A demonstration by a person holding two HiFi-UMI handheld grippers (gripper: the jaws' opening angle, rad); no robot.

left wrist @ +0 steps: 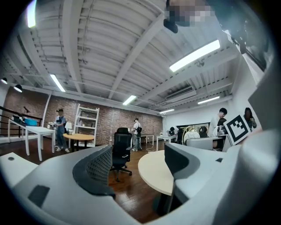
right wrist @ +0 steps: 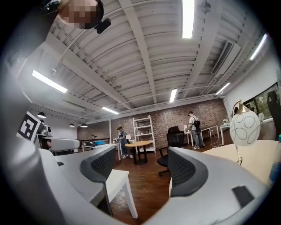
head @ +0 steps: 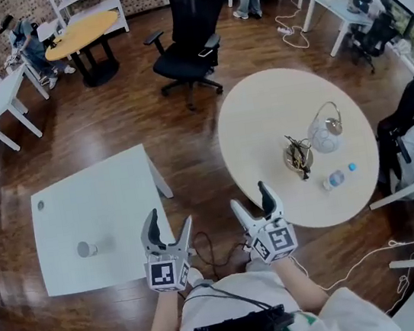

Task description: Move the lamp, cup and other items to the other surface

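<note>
The person holds both grippers level in front of the body, above the dark wooden floor in the gap between 2 surfaces. The left gripper is released, its jaws spread wide with nothing between them; past them its own view shows only a black office chair and the edge of the round surface. The right gripper is likewise released and empty, with a corner of the white square surface showing through the gap in its own view. The lamp, a white globe under an arched metal handle, stands upright on the round surface, toward that surface's right side in the head view. Just beside the lamp sits a dark wire object, and near both lie a small clear bottle and a small blue item. The cup, small and grey, stands alone on the square surface near its front edge, well apart from the round surface and its things. Neither gripper touches any of them.
</note>
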